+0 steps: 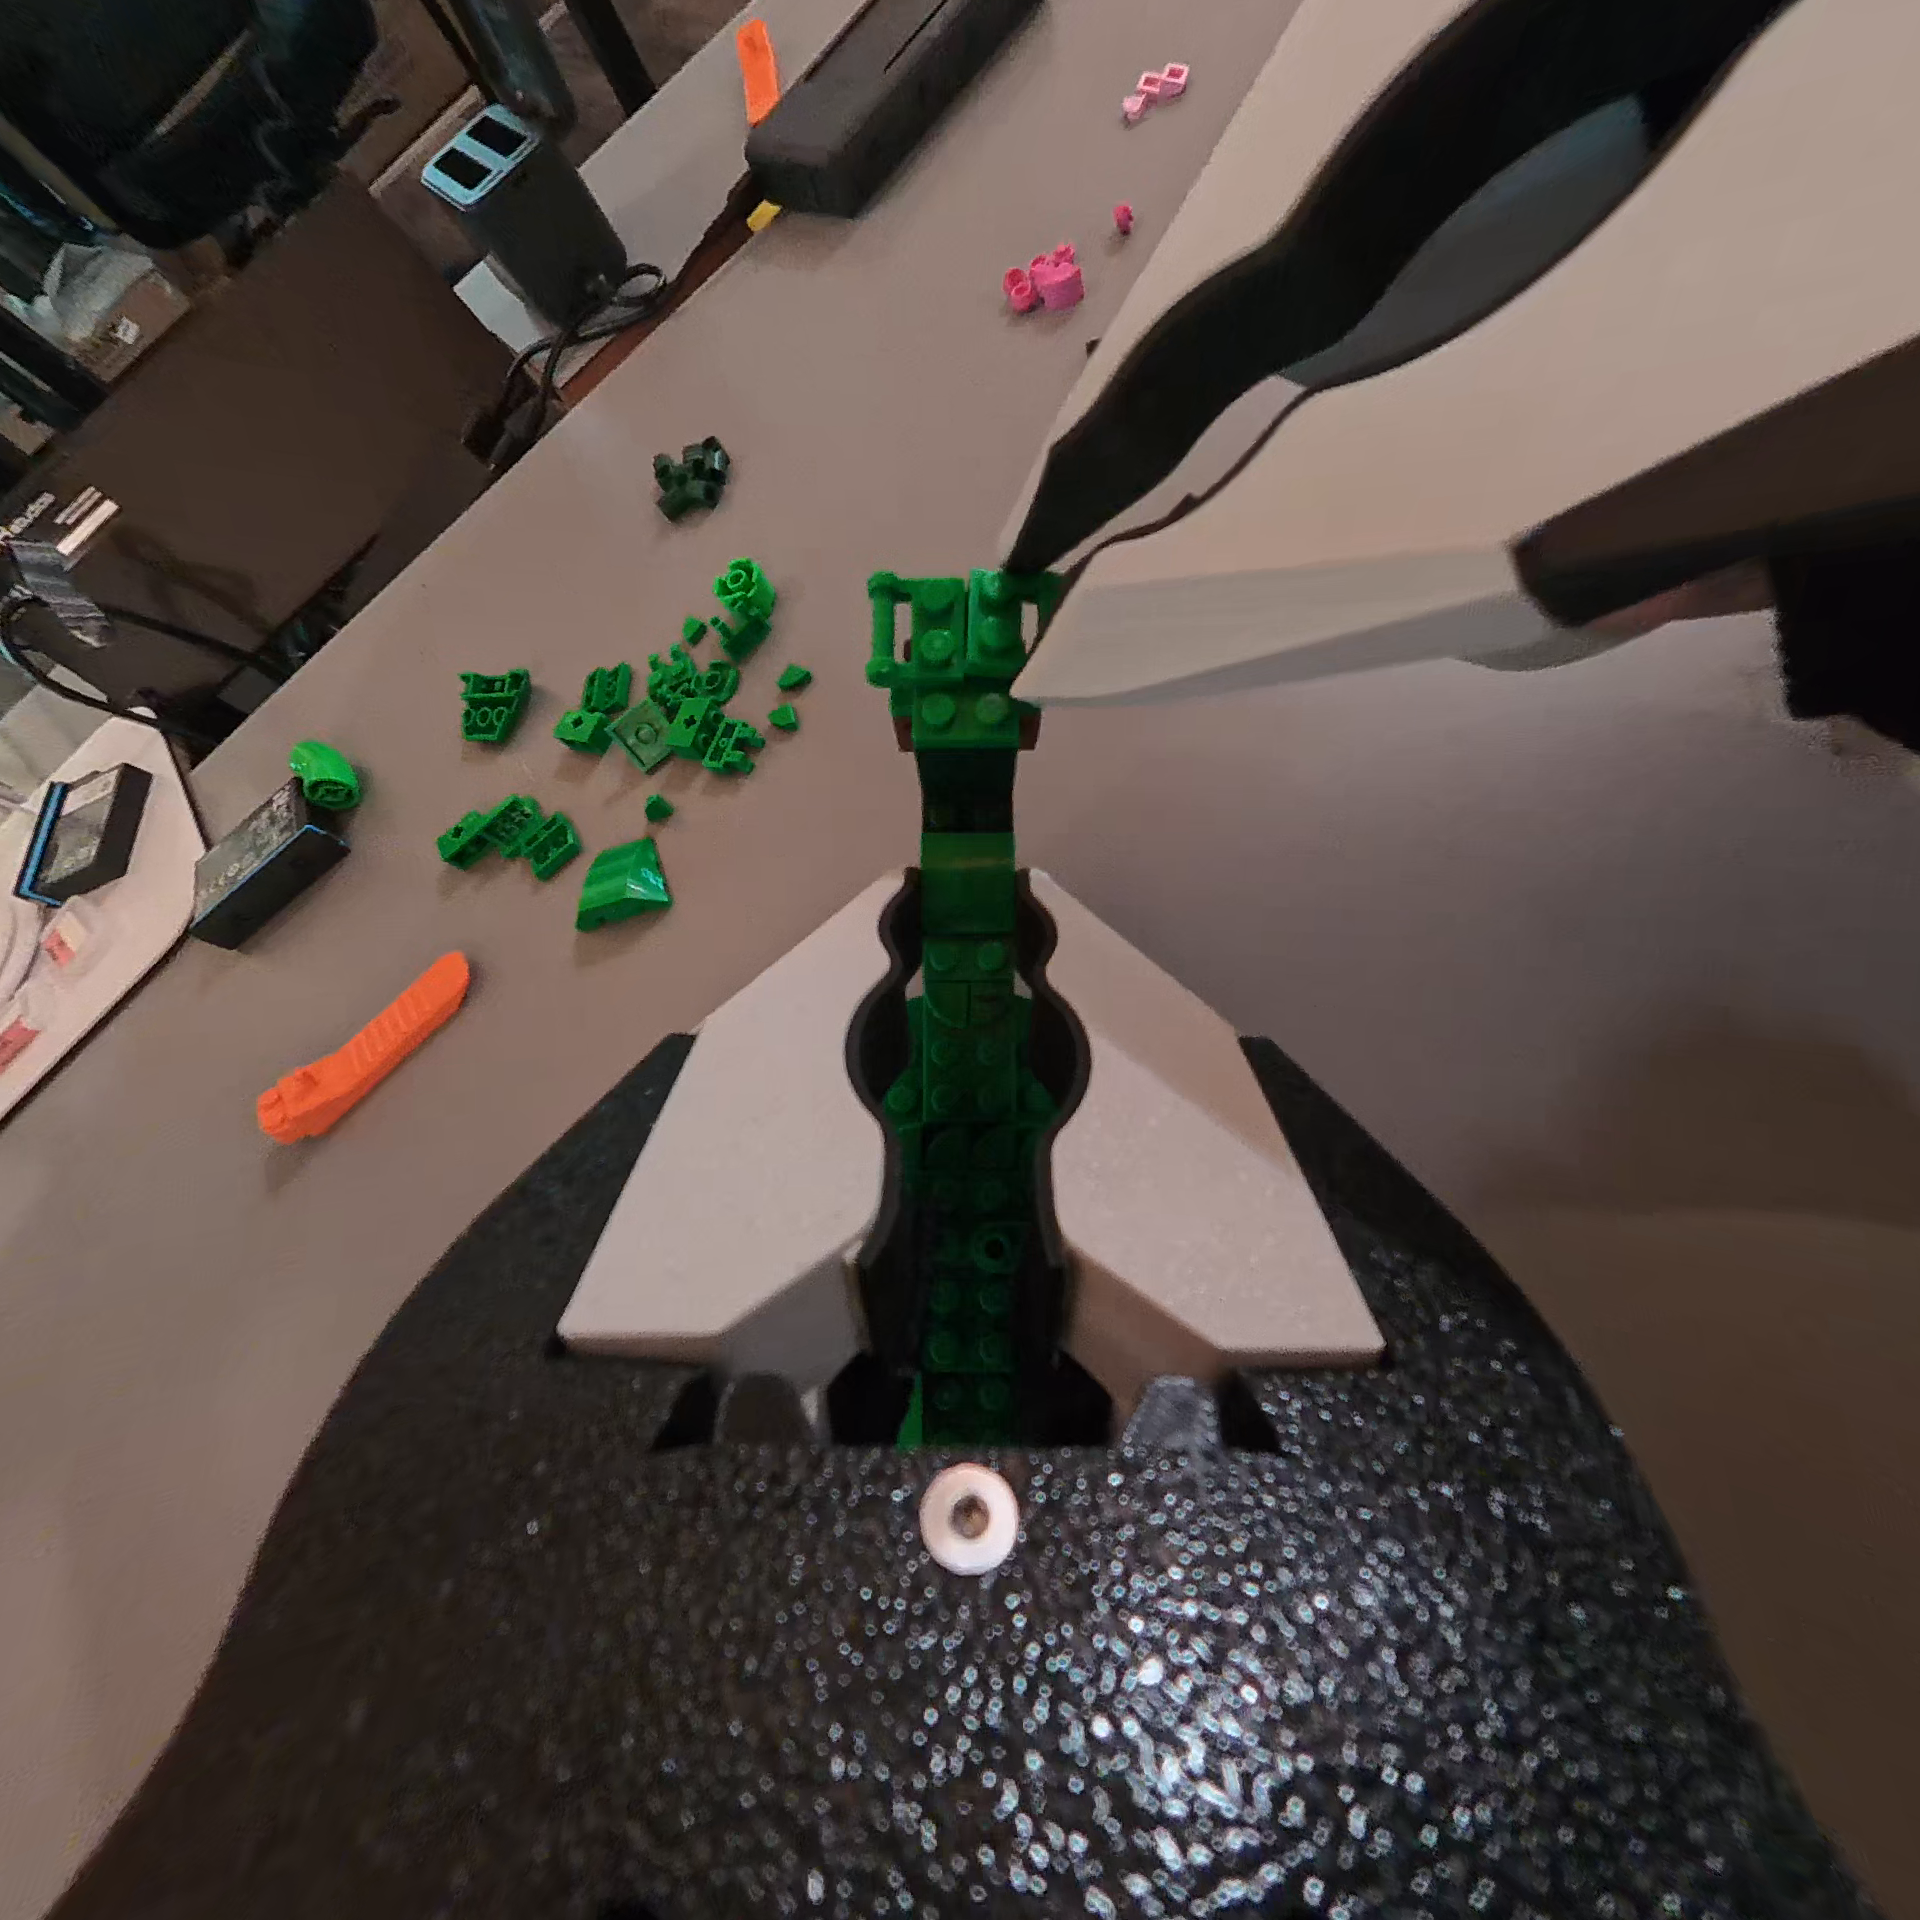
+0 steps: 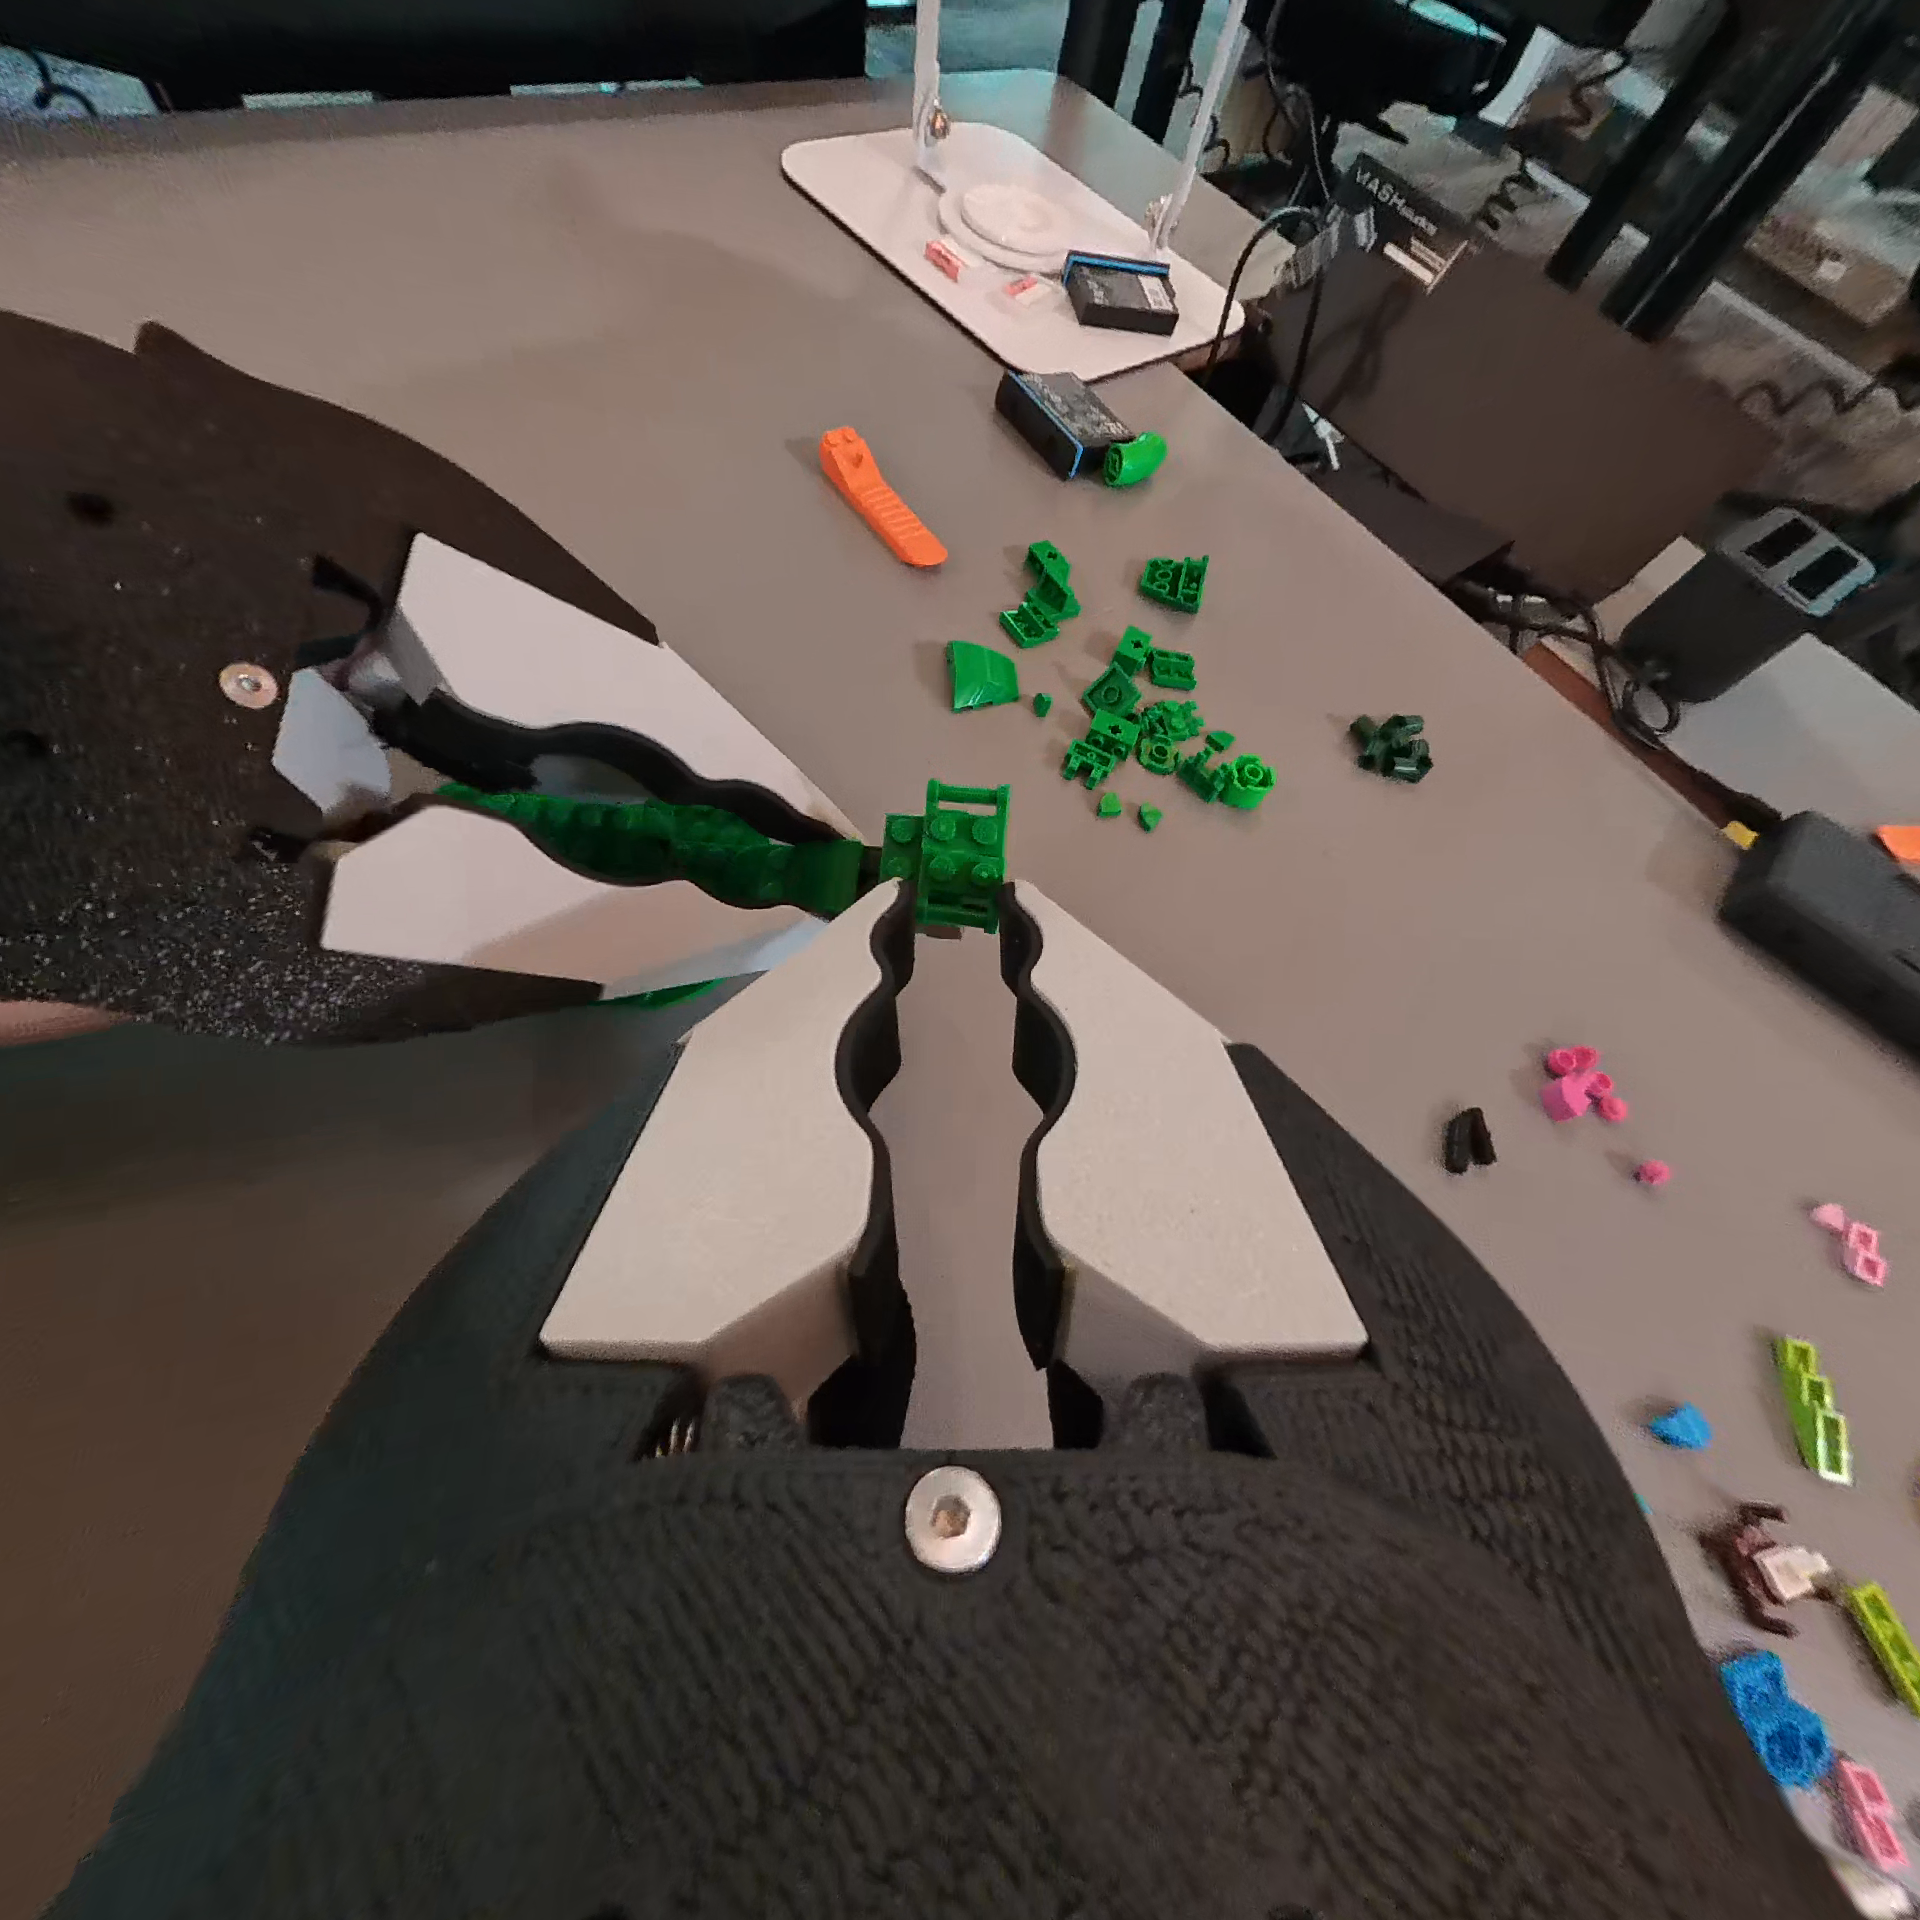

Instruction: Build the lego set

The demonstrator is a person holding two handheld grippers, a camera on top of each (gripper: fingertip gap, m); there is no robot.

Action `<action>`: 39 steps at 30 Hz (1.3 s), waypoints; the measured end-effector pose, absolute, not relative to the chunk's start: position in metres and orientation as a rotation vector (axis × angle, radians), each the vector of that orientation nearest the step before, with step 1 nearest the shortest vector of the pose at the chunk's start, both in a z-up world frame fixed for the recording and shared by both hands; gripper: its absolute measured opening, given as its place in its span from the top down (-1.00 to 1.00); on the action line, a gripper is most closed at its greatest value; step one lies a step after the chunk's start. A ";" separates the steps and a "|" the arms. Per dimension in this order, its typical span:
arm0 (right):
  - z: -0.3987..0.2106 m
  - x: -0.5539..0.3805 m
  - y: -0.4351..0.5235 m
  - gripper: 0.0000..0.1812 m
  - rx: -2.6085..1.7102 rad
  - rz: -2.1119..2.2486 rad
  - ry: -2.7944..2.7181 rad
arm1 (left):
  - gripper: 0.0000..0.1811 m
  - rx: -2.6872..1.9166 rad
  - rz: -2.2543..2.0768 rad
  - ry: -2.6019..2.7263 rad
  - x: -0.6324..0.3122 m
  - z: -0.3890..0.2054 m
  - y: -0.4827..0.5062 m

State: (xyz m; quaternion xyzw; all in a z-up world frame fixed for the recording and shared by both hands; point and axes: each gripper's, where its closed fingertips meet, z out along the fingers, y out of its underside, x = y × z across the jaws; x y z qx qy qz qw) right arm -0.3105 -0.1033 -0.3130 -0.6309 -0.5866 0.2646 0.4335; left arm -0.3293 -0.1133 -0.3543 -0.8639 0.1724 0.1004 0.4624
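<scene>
Fingers (image 1: 1132, 1049) of left gripper (image 1: 966, 935) clamp the green stem assembly (image 1: 961, 1122) lengthwise.
Long axis runs forward along those fingers, above the tabletop (image 2: 623, 364); studded head block (image 2: 948, 857) at far end, pinched between right gripper (image 2: 956, 920) fingertips.

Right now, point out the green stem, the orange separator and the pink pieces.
green stem (image 1: 961, 1049): left wrist view, its studded middle between the left gripper's fingers.
orange separator (image 2: 881, 509): right wrist view, the ribbed middle of its handle.
pink pieces (image 2: 1579, 1086): right wrist view, the biggest block in the cluster.
</scene>
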 end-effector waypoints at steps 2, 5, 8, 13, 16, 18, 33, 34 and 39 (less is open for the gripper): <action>-0.313 -0.311 -0.103 0.85 -1.563 0.622 -1.468 | 0.84 -2.125 0.254 0.419 -0.330 -0.354 -0.113; -0.313 -0.312 -0.103 0.85 -1.509 0.521 -1.500 | 0.83 -2.124 0.244 0.410 -0.330 -0.354 -0.114; -0.315 -0.312 -0.103 0.85 -1.480 0.453 -1.530 | 0.84 -2.130 0.243 0.411 -0.331 -0.355 -0.114; -0.317 -0.313 -0.103 0.85 -1.556 0.529 -1.506 | 0.84 -2.142 0.246 0.410 -0.331 -0.357 -0.114; -0.317 -0.313 -0.103 0.85 -1.548 0.492 -1.514 | 0.84 -2.144 0.255 0.409 -0.331 -0.357 -0.114; -0.318 -0.313 -0.103 0.85 -1.556 0.475 -1.512 | 0.84 -2.147 0.260 0.408 -0.332 -0.358 -0.114; -0.324 -0.313 -0.102 0.85 -1.591 0.481 -1.516 | 0.84 -2.169 0.229 0.401 -0.331 -0.363 -0.115; -0.324 -0.313 -0.102 0.85 -1.590 0.481 -1.518 | 0.84 -2.171 0.231 0.402 -0.331 -0.363 -0.115; -0.326 -0.314 -0.102 0.85 -1.568 0.440 -1.535 | 0.84 -2.178 0.248 0.406 -0.333 -0.365 -0.115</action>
